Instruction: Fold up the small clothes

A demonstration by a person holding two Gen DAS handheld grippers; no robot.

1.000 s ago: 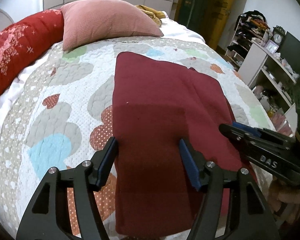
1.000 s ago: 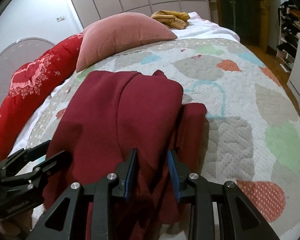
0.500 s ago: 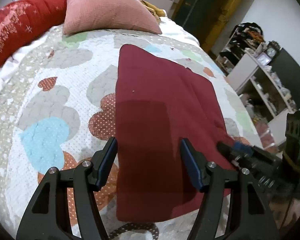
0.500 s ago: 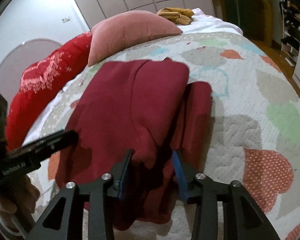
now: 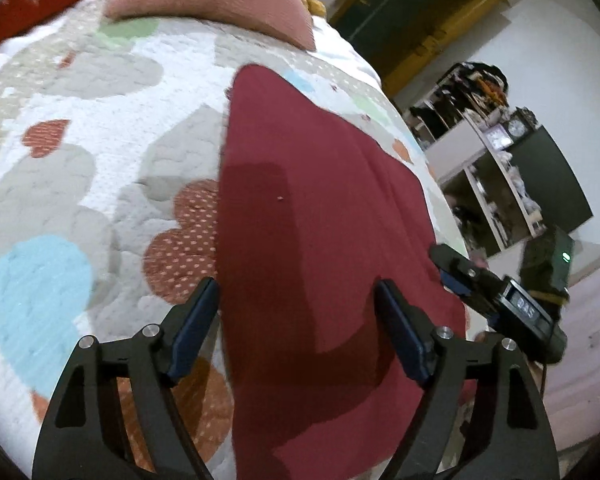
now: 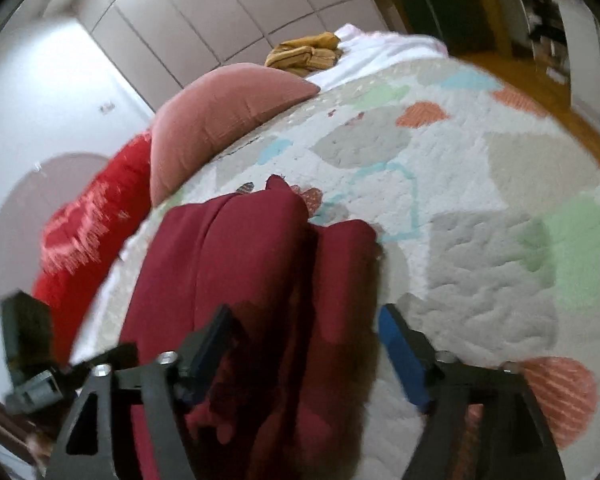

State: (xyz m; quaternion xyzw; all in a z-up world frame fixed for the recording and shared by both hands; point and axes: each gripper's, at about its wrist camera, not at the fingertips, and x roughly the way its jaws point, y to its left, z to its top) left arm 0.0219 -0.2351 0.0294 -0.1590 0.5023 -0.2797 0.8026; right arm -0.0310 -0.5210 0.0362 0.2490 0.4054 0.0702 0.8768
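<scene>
A dark red garment (image 5: 320,240) lies folded flat on the patterned quilt (image 5: 80,152). My left gripper (image 5: 296,320) is open and empty, hovering over the garment's near part. In the right wrist view the same garment (image 6: 236,264) shows with a folded layer on top and a strip at its right. My right gripper (image 6: 306,340) is open and empty above the garment's near edge. The right gripper also shows in the left wrist view (image 5: 496,296), at the garment's right edge.
A pink pillow (image 6: 228,120) and a red bolster (image 6: 88,232) lie at the bed's head. A yellow cloth (image 6: 304,54) rests on white bedding beyond. Shelves (image 5: 496,184) with clutter stand beside the bed's right side.
My right gripper has opened wide and let go of the garment's fold. Both grippers have tilted and the views have swung; the left gripper stays open.
</scene>
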